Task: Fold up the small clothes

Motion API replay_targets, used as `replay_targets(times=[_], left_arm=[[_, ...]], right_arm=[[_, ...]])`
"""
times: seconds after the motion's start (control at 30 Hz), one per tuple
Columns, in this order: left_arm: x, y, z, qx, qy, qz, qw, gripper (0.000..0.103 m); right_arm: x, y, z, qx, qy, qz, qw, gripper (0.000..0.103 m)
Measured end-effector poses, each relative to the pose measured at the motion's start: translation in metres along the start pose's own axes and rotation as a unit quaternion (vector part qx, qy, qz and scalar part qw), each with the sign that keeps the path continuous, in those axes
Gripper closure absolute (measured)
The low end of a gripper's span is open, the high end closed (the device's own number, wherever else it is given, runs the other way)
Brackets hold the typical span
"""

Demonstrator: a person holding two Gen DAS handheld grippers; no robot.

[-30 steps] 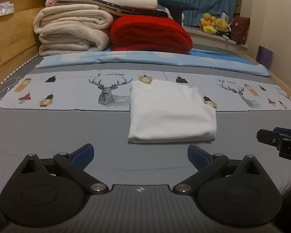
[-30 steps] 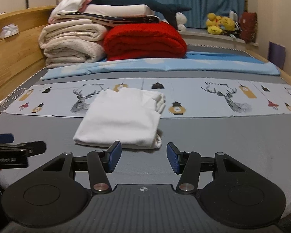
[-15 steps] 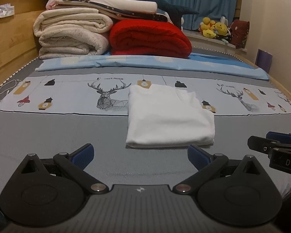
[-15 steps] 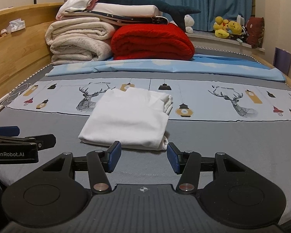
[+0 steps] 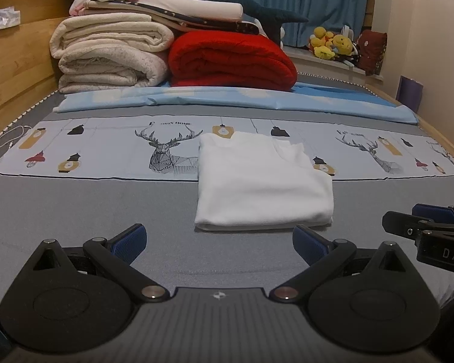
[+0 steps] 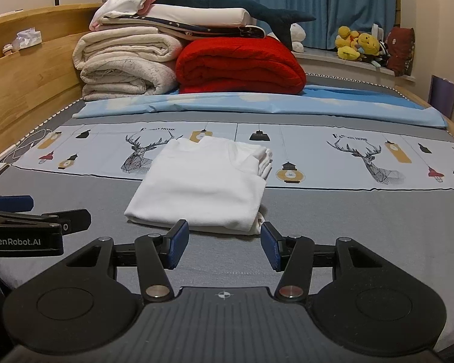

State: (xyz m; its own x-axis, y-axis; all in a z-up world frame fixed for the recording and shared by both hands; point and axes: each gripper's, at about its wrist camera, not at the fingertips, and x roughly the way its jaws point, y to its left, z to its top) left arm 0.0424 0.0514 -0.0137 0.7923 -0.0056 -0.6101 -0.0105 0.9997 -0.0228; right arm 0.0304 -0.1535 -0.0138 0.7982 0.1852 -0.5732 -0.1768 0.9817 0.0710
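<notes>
A white garment [image 5: 260, 181] lies folded into a flat rectangle on the grey bed, partly over a deer-print cloth [image 5: 112, 148]. It also shows in the right wrist view [image 6: 205, 181]. My left gripper [image 5: 219, 240] is open and empty, just short of the garment's near edge. My right gripper [image 6: 224, 243] is open and empty, close to the garment's near right corner. Each gripper shows at the edge of the other's view: the right one [image 5: 423, 227], the left one [image 6: 30, 217].
Folded cream blankets [image 5: 112, 54] and a red blanket [image 5: 230, 57] are stacked at the back, with a plush shark [image 5: 227, 3] on top. A wooden bed frame [image 5: 12, 60] runs along the left. Plush toys [image 5: 333, 44] sit on the window sill.
Both grippers have drawn back and risen slightly from the folded garment, staying open. The garment has not moved.
</notes>
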Motion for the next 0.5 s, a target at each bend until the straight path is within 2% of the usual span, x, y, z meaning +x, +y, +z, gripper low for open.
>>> replay_targets(times=[0.5], left_arm=[[0.0005,0.0003,-0.0001,0.003,-0.001,0.0,1.0,0.0]], right_arm=[[-0.0001,0.002,0.0003,0.0,0.001,0.0,1.0,0.048]])
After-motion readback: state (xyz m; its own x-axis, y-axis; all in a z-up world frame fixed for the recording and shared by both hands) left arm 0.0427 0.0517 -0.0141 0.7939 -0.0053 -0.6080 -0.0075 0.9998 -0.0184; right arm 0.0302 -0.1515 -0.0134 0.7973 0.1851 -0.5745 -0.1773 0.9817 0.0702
